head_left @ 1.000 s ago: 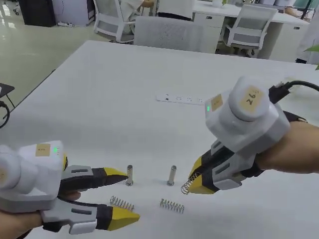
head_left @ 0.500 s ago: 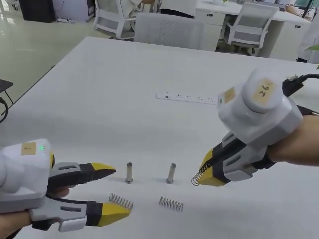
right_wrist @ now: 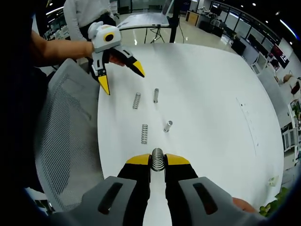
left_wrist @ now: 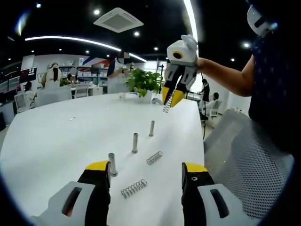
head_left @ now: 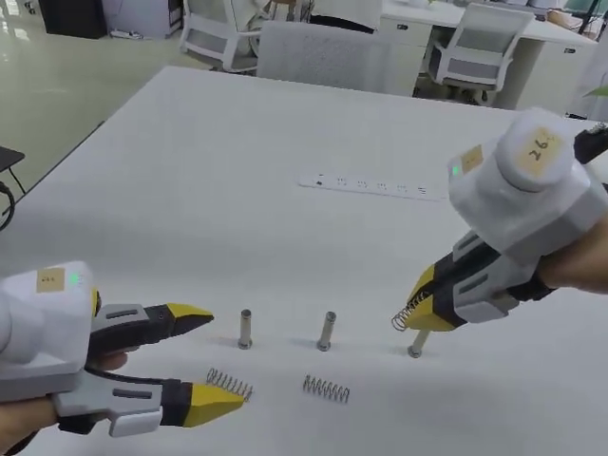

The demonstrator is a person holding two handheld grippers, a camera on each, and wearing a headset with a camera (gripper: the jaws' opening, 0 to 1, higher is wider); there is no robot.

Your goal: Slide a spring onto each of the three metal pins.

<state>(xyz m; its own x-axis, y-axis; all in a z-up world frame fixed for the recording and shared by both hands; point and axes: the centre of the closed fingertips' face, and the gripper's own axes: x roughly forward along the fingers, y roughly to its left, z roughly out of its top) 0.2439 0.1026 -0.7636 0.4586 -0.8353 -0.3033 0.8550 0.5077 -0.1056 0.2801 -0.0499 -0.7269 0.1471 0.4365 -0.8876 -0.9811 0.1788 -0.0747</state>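
The right gripper pinches a small coiled wire spring above a short steel pin; the left gripper holds its fingers spread.

We see three short silvery metal pins standing in a row across the white tabletop: the left pin, the middle pin and the right pin, each bare. Two thin wire coils lie flat on the near side of that row. The left spring lies near the left pin and the middle spring near the middle pin. The third spring is pinched in the right gripper, slanting down just above the right pin.
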